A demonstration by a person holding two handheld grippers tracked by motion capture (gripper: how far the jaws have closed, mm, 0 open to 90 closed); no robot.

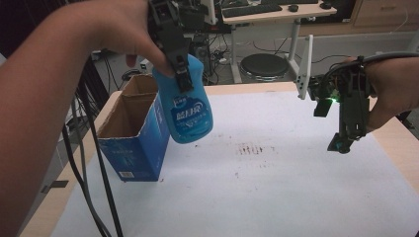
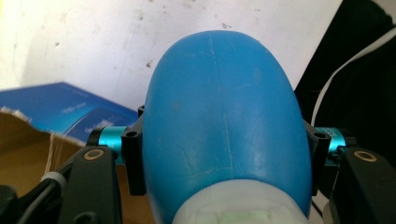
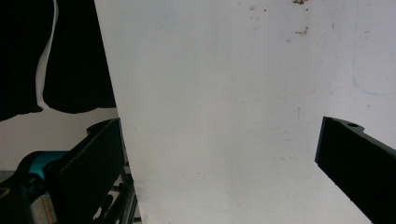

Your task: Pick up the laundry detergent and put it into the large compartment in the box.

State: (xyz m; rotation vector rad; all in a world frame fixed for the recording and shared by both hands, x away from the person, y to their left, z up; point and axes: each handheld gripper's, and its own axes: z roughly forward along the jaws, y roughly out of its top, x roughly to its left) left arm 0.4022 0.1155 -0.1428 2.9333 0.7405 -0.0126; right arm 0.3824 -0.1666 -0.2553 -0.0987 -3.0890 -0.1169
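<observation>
We start with the white table cover (image 1: 276, 192), then the open blue carton (image 1: 136, 143) standing at about nine o'clock on it. Just beside the carton's right wall, hanging clear of the table, is the blue bottle (image 1: 190, 111) — the left gripper (image 1: 182, 79) has its jaws clamped on the neck end. We judge the bottle stiff but smooth-walled and probably heavy with liquid, so it could slip or swing; the narrow waist near the cap looks the surest place to hold. At three o'clock the right gripper (image 1: 342, 143) hovers with its jaws wide and nothing between them.

The left gripper view gives us the bottle's (image 2: 224, 121) rounded shoulder pinched on both sides — the high view gives the printed label and the carton's open mouth.
</observation>
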